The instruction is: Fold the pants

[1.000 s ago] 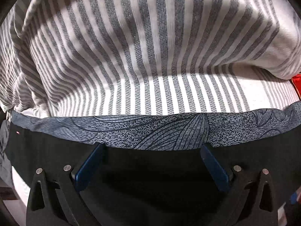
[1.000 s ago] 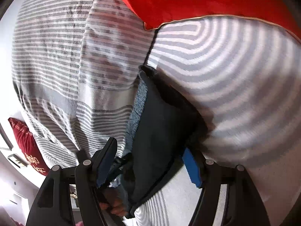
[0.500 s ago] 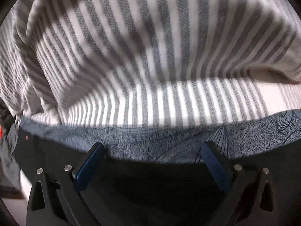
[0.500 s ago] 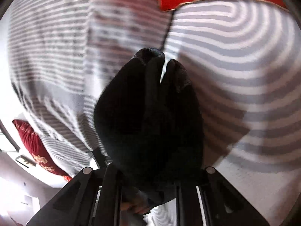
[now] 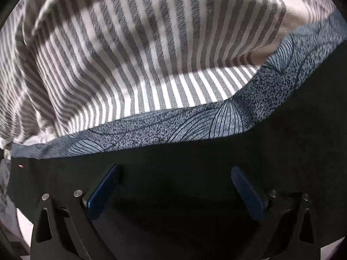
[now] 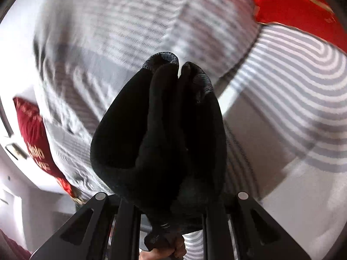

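Standing by the bed here, and it looks like a mid-fold lift. Nearest in, the right gripper [image 6: 171, 203] has its 2 jaws pinched in on a thick bunch of the pants [image 6: 160, 130]. The black cloth bulges up from between them and hides the pads, so I'd guess several layers are gathered there so the whole end can be carried over in 1 go. It's raised off the striped bedsheet [image 6: 292, 82], which is smeared with motion blur beyond the jaws.

The left gripper [image 5: 173, 186] is the opposite: jaws spread wide, blue pads [image 5: 102, 188] well apart with only flat black cloth lying between and under them. It's gripping nothing. My read is that it's parked over that part to keep it flat while the other end travels. Just ahead of the jaws runs the pants' blue leaf-print band [image 5: 195, 127], then more striped sheet. Furthest off, past the right jaws, there's a red pillow [image 6: 303, 6].
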Demonstrator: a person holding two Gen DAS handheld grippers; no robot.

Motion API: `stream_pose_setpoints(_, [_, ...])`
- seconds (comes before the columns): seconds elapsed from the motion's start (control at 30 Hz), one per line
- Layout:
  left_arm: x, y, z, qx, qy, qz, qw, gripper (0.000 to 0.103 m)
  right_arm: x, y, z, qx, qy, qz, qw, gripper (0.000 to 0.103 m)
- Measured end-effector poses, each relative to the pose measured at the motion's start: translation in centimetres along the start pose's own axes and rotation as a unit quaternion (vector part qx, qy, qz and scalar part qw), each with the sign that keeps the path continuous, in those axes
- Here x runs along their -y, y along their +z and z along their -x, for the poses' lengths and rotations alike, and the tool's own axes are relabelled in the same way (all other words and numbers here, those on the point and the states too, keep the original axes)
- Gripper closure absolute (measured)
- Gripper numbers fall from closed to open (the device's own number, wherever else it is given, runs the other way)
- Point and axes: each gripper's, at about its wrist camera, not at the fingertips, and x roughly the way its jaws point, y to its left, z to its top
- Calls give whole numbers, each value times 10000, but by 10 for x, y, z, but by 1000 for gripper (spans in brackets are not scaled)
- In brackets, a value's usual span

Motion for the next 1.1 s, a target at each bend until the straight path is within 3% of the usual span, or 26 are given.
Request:
stream_pose_setpoints(0.07, [-32, -6, 0, -78, -165, 288, 9994, 0, -24, -6, -6, 0, -152, 342, 9993, 87])
stream_pose_setpoints(0.2, [-91, -15, 28, 275, -191, 585, 9977, 0, -71, -30, -30, -112, -679, 1213, 9902, 87])
stream_pose_setpoints(0.33, [-157, -33, 45, 470, 10, 663, 9967, 0, -113, -68, -68, -270, -1275, 2060, 9698, 87])
stream_pose_setpoints(0.4, [-199, -45, 48, 453, 188, 806, 9955, 0, -131, -94, -95, -378, -1676, 2543, 9517, 87])
stream_pose_setpoints(0.53, [-263, -73, 45, 261, 458, 1296, 9902, 0, -145, -150, -154, -630, -2326, 3273, 9137, 87])
stream_pose_setpoints(0.63, [-295, -93, 40, 76, 621, 1576, 9855, 0, -141, -193, -204, -932, -2885, 3739, 8765, 83])
stream_pose_setpoints(0.67, [-307, -100, 38, 12, 672, 1656, 9839, 0, -138, -209, -220, -1020, -3119, 3938, 8586, 77])
stream_pose_setpoints(0.73, [-325, -118, 36, -57, 740, 1774, 9813, 0, -134, -239, -247, -1047, -3685, 4474, 8081, 67])
stream_pose_setpoints(0.77, [-331, -122, 35, -81, 761, 1808, 9805, 0, -142, -249, -252, -1003, -3805, 4698, 7902, 54])
stream_pose_setpoints(0.8, [-335, -124, 35, -101, 780, 1839, 9798, 0, -146, -261, -254, -986, -3851, 4930, 7739, 49])
stream_pose_setpoints(0.83, [-343, -128, 34, -118, 802, 1875, 9789, 0, -148, -268, -251, -994, -3821, 5067, 7664, 44])
stream_pose_setpoints(0.9, [-355, -130, 32, -143, 830, 1923, 9777, 0, -161, -284, -240, -1001, -3597, 5329, 7594, 37])
stream_pose_setpoints(0.97, [-358, -129, 35, -170, 806, 1959, 9772, 0, -173, -296, -220, -1093, -3170, 5487, 7658, 37])
stream_pose_setpoints(1.03, [-358, -124, 39, -149, 738, 1943, 9780, 0, -180, -299, -203, -1304, -2713, 5414, 7850, 37])
stream_pose_setpoints(1.1, [-349, -115, 45, -66, 599, 1801, 9818, 0, -177, -290, -180, -1373, -2581, 5151, 8057, 37])
